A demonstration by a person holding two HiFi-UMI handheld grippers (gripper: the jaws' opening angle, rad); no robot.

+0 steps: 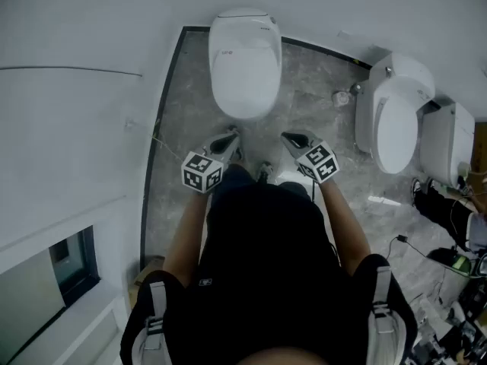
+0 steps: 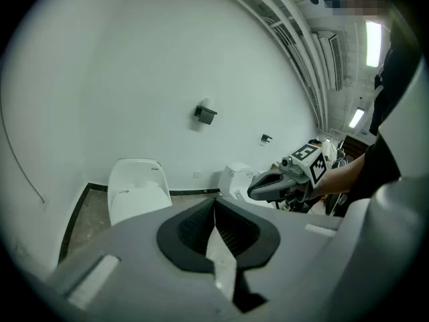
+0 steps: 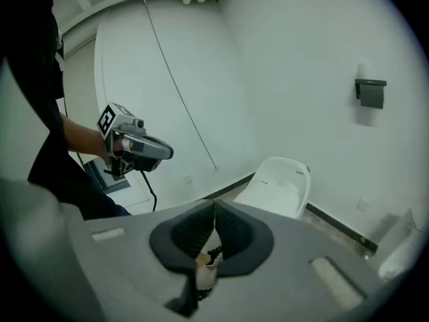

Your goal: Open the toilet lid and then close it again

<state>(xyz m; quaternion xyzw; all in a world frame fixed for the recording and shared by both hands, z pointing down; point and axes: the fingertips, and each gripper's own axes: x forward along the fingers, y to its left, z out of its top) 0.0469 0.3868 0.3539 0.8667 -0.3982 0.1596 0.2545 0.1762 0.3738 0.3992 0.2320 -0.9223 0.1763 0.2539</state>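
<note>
The toilet lid (image 1: 245, 71), a smooth, glossy white oval, lies shut on the toilet (image 1: 243, 20), just ahead of both claws and touching neither. The left gripper (image 1: 230, 138) and right gripper (image 1: 290, 138) hover before the toilet's front edge, jaws pressed together and empty, above grey marbled floor tiles (image 1: 319, 90).

From the head: looks steeply down over the person's torso (image 1: 266, 265) onto the toilet (image 1: 245, 63), from standing height, with the left gripper (image 1: 228, 139) and right gripper (image 1: 293, 139) at mid-frame. From the left gripper: looks along its own jaws, low and forward, toward the same toilet and the wall (image 2: 134, 79), catching the right gripper at right. From the right gripper: looks likewise, toilet right of centre, left gripper at left. Shares the toilet across all three.
</note>
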